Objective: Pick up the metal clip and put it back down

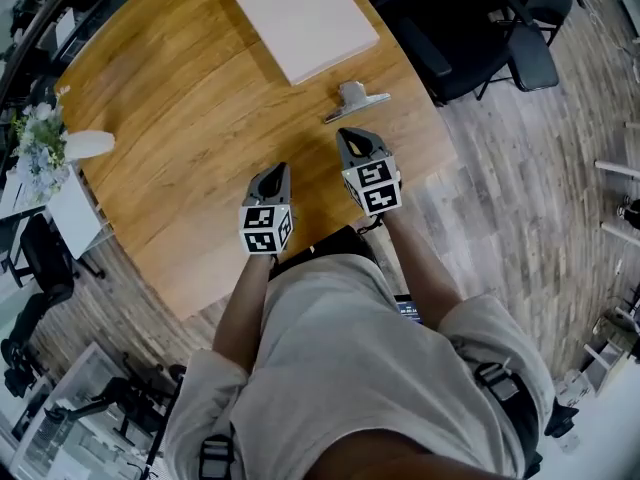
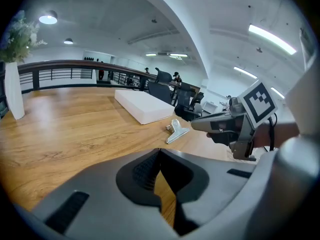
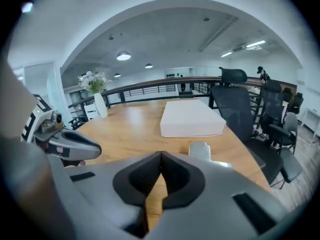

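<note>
The metal clip lies on the round wooden table, just below a white box. It also shows in the left gripper view as the metal clip and in the right gripper view as the metal clip, partly hidden behind the jaws. My right gripper hovers a short way in front of the clip, shut, with nothing between its jaws. To its left my left gripper is also shut and empty, farther from the clip. The right gripper appears at the right of the left gripper view.
A flat white box rests at the table's far side. A white vase with flowers stands at the left edge. Black office chairs sit beyond the table's right rim, over wood-plank floor.
</note>
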The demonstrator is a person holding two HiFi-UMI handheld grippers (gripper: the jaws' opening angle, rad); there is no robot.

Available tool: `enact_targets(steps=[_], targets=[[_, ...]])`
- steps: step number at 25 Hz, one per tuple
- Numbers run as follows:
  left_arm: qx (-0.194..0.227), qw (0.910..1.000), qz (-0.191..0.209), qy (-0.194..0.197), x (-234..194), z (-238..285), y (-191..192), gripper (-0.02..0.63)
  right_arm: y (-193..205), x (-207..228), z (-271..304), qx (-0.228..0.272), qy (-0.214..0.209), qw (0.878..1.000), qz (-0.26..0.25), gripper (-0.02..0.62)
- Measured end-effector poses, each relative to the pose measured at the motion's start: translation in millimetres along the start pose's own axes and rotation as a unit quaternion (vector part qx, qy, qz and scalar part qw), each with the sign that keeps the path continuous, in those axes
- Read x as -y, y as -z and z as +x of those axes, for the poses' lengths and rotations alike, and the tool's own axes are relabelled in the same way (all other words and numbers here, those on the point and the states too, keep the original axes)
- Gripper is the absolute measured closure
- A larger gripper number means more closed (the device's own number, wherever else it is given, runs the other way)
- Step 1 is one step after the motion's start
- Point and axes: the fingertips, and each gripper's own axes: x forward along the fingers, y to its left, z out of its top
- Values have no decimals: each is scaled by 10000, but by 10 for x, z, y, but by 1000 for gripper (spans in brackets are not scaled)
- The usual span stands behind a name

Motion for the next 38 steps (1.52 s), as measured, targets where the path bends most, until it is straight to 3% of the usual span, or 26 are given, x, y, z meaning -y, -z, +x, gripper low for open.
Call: enact_targets(steps=[11,18,25,33,38], targets=[[877,9938,371,568,247,-318,-718,581,-467,-221,-662,1011,1067,9889,226,569],[1573,9846,573,497,217,-794,-1246,581,-908,-436,-1133,1654,1300,9773,256,569],[2287,9706,705,266,135,-1331,-1820,581,-1503,-558,-1613,2423,1622,9565,84,569],[2830,9535,966,373,264,-1717,-2335,581,-1955,-648,-1931,2878,1803,9402,-260,569],[2896,9513,961,443,294,-1791,-2332,581,-1988,-703,-2013,2981,1850,9360,-289,569]])
